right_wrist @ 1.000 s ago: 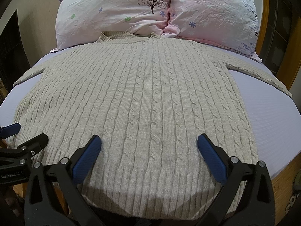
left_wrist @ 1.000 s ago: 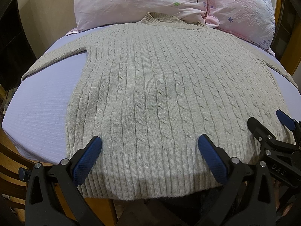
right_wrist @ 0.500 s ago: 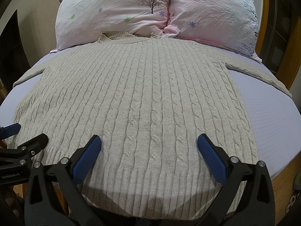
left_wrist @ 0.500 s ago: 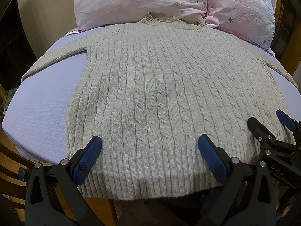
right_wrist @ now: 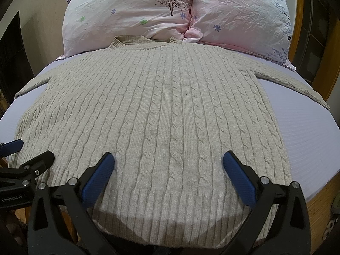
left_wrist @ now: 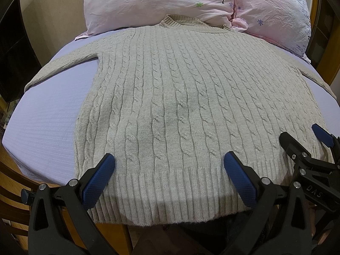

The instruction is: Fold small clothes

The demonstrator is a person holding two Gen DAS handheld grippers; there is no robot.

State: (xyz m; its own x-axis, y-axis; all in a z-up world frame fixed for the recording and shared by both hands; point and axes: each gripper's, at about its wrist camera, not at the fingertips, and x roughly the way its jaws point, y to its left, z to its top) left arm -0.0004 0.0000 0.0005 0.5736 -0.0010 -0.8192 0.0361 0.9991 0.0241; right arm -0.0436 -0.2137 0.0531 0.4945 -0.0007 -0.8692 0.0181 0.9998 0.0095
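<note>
Sweater (left_wrist: 187, 110) front and centre, a beige cable-knit spread flat on the bed (left_wrist: 46, 127), whose lavender sheet shows on either side of it. Collar up at the far end, tucked against two pink floral pillows (right_wrist: 131, 14), ribbed hem down at the near edge, right under both tools, hanging just over the edge of the mattress. One sleeve runs out toward the left side of the bed, the other trails off to the right, both lying flat on the sheet. Left claw (left_wrist: 170, 176) is spread wide, blue pads well apart, poised over the hem toward the sweater's left half; whether the pads touch the knit, hard to call from here. Right claw (right_wrist: 167, 176) is just as wide, gaping over the hem on the right half, and nothing is gripped between its pads. From the left wrist view the right claw shows at the lower right edge, just beside its partner; from the right wrist view the left claw pokes in at the lower left. Both cast a soft shadow across the ribbing. Wooden bed frame (right_wrist: 318, 204) peeks out below the mattress at the near corners.
</note>
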